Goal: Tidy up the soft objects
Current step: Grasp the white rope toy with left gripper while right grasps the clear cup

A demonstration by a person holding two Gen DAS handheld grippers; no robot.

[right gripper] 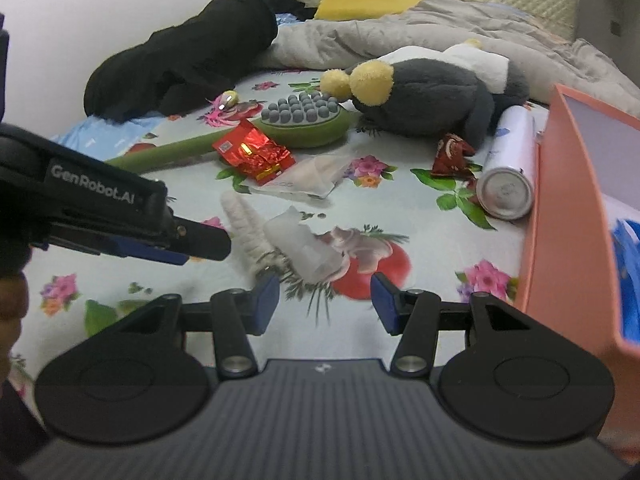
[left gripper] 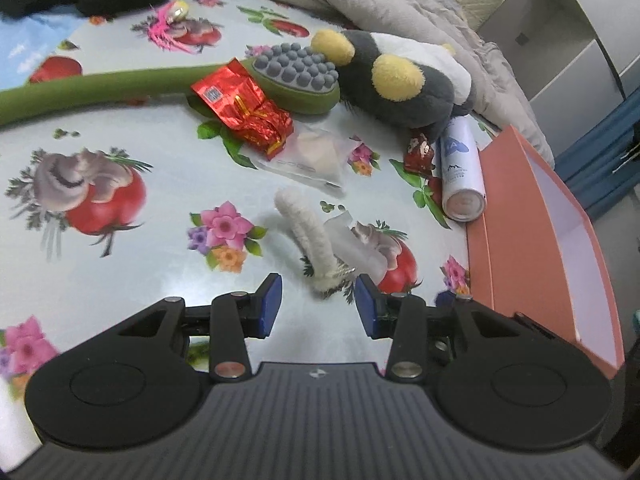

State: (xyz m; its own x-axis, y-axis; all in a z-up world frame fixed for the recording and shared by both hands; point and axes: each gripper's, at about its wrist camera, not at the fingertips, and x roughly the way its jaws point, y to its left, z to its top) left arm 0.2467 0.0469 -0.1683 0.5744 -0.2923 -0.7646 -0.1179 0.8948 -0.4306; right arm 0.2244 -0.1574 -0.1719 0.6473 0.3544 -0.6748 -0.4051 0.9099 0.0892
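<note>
Left wrist view: our left gripper (left gripper: 318, 300) hangs with jaws apart, empty, the fuzzy white loop (left gripper: 308, 232) lying just ahead on the floral sheet (left gripper: 120, 152); the box (left gripper: 540, 240) shows a bare pale interior.

Right wrist view: our right gripper (right gripper: 325, 300) is likewise spread and empty. Only here the black garment (right gripper: 180, 60) appears whole. The plush (right gripper: 432, 92) lies beyond, touching the massager (right gripper: 304, 120); the can (right gripper: 508, 168) lies against the box.

The left gripper (left gripper: 318, 304) is wide apart above the flowered sheet (left gripper: 120, 280), just before the fluffy white strip (left gripper: 308, 228).
</note>
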